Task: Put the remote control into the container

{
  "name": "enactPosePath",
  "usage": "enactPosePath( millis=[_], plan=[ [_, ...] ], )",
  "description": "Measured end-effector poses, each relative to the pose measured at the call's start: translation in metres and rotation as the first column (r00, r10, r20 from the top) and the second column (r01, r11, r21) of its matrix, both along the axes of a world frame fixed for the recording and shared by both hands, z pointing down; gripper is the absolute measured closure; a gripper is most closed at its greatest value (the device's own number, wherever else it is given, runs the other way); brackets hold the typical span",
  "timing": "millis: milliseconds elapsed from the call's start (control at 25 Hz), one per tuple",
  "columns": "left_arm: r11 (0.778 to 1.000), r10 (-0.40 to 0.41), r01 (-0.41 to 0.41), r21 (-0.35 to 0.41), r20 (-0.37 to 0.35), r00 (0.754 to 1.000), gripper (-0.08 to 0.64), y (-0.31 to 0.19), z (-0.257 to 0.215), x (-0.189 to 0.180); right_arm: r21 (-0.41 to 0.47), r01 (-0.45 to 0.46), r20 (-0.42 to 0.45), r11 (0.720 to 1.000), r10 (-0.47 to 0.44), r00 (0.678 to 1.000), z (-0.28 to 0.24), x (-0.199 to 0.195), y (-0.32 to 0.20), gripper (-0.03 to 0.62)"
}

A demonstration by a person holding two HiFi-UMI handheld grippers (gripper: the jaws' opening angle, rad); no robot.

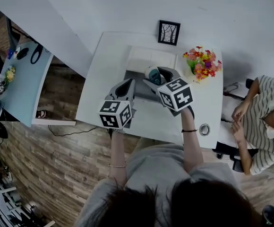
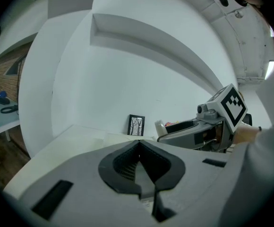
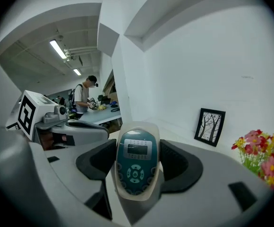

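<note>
My right gripper [image 3: 138, 161] is shut on a teal and white remote control [image 3: 136, 174], which stands upright between its dark pads with the buttons facing the camera. In the head view the remote control [image 1: 152, 73] is held above the near part of a shallow white and grey container [image 1: 142, 59] in the middle of the white table [image 1: 104, 84]. My left gripper [image 1: 128, 84] hovers just left of it, over the container's left edge. In its own view the left gripper [image 2: 139, 150] is shut with nothing between the jaws, and the right gripper's marker cube [image 2: 231, 104] shows beside it.
A small black picture frame [image 1: 168, 32] leans on the wall at the table's back. A bunch of colourful flowers [image 1: 202, 63] stands at the back right, and a metal ring [image 1: 204, 129] lies near the front right. A person in a striped shirt [image 1: 262, 122] sits to the right.
</note>
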State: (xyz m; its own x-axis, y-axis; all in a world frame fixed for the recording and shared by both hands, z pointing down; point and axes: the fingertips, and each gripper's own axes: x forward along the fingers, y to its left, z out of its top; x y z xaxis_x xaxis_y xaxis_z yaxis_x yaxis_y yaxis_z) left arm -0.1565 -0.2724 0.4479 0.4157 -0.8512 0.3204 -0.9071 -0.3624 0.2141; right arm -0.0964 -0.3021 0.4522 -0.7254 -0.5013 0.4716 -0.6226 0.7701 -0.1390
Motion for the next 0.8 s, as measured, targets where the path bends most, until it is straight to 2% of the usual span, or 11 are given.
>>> enactPosePath(
  millis=[440, 800],
  plan=[
    [0.986, 0.109, -0.112, -0.126, -0.034, 0.993, 0.557, -0.009, 0.047, -0.008, -0.127, -0.018, -0.159, 0.992, -0.003, 0.987, 0.065, -0.025, -0.002, 0.304],
    [0.974, 0.134, -0.141, -0.176, -0.052, 0.99, 0.557, -0.009, 0.069, -0.006, -0.183, 0.026, -0.297, 0.983, -0.08, 0.951, 0.104, -0.037, -0.003, 0.305]
  ],
)
